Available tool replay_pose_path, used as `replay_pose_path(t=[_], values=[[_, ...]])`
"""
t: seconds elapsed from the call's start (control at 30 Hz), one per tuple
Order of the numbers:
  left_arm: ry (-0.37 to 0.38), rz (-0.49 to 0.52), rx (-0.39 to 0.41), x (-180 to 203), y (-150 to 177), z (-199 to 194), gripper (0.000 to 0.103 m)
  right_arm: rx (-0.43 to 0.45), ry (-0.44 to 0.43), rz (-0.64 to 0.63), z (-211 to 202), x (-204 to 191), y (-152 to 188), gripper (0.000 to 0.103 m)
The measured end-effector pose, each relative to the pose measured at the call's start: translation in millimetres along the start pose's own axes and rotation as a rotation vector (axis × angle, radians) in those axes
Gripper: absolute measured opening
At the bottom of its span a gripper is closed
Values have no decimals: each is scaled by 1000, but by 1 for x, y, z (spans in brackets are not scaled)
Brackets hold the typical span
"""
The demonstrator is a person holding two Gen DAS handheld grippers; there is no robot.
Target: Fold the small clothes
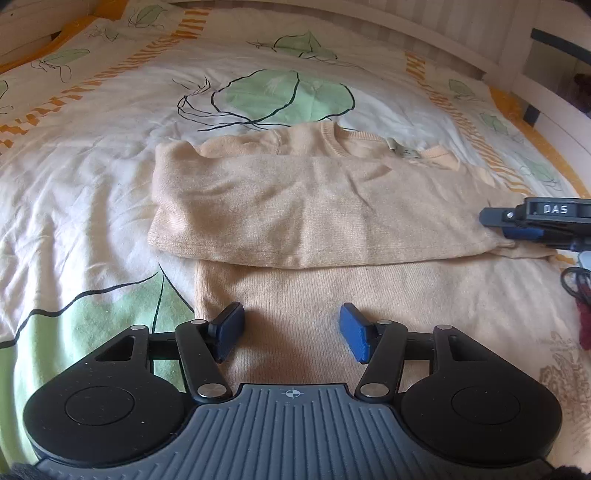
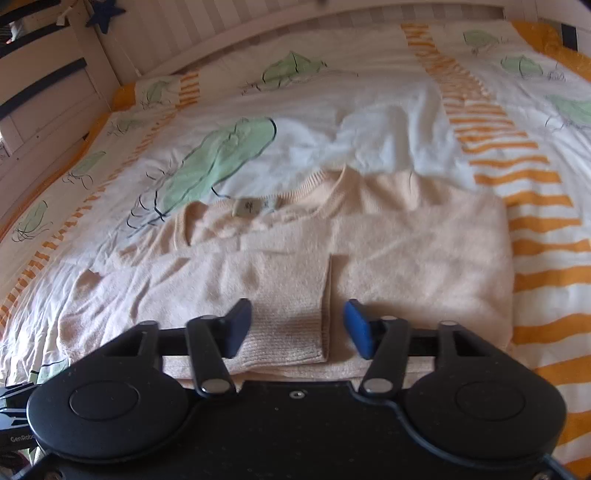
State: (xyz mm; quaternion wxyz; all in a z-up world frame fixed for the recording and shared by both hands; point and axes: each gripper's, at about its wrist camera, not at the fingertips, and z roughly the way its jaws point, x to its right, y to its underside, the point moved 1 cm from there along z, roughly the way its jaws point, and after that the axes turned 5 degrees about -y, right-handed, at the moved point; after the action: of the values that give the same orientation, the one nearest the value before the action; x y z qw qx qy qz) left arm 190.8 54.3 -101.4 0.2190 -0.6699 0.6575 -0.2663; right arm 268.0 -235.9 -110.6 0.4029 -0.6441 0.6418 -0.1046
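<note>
A cream knit sweater (image 1: 317, 206) lies flat on the bed, neck at the far side, with one sleeve folded across its chest. My left gripper (image 1: 291, 328) is open and empty over the sweater's near hem. In the right wrist view the sweater (image 2: 406, 236) fills the middle, and the ribbed sleeve cuff (image 2: 288, 332) lies between the blue pads of my right gripper (image 2: 297, 326), which is open. The right gripper also shows in the left wrist view (image 1: 524, 225) at the sweater's right edge.
The bed cover (image 1: 110, 122) is white with green leaf prints and orange stripes. A white slatted bed frame (image 2: 229, 26) runs along the far side. A dark red item with a black cord (image 1: 581, 302) lies at the right edge.
</note>
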Motion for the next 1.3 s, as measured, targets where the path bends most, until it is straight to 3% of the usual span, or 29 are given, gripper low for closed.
replay_pose_path(t=[0.07,0.1,0.17,0.33,0.4,0.47,0.57,0.73,0.83,1.03,1.2,1.3], values=[[-5,2,8,2,0,0,59,-11,3,-1,4,-1,0,39],[-5,0,10,3,1,0,60,-16,-2,-7,5,-3,-1,18],[-1,-7,13,2,2,-1,60,-17,-16,-30,3,-12,-6,13],[10,-16,14,-1,4,-3,60,109,-127,-132,-36,-47,-47,11],[10,-21,13,-1,4,-3,60,187,-108,-145,-58,-47,-66,11],[9,-24,15,-1,5,-3,60,233,-31,-128,-71,-32,-78,11],[3,-23,18,0,5,-2,60,199,95,-80,-67,3,-78,11],[8,-19,4,0,3,-3,60,83,167,-66,-35,33,-52,11],[21,-33,-6,-5,-5,-10,60,68,172,-71,-30,36,-43,11],[13,-22,68,-2,-41,-18,60,97,136,-62,-43,34,-43,12],[-37,-6,113,3,-72,-3,60,93,129,-71,-42,32,-42,12],[-104,43,78,7,-84,17,60,91,124,-72,-41,30,-42,12]])
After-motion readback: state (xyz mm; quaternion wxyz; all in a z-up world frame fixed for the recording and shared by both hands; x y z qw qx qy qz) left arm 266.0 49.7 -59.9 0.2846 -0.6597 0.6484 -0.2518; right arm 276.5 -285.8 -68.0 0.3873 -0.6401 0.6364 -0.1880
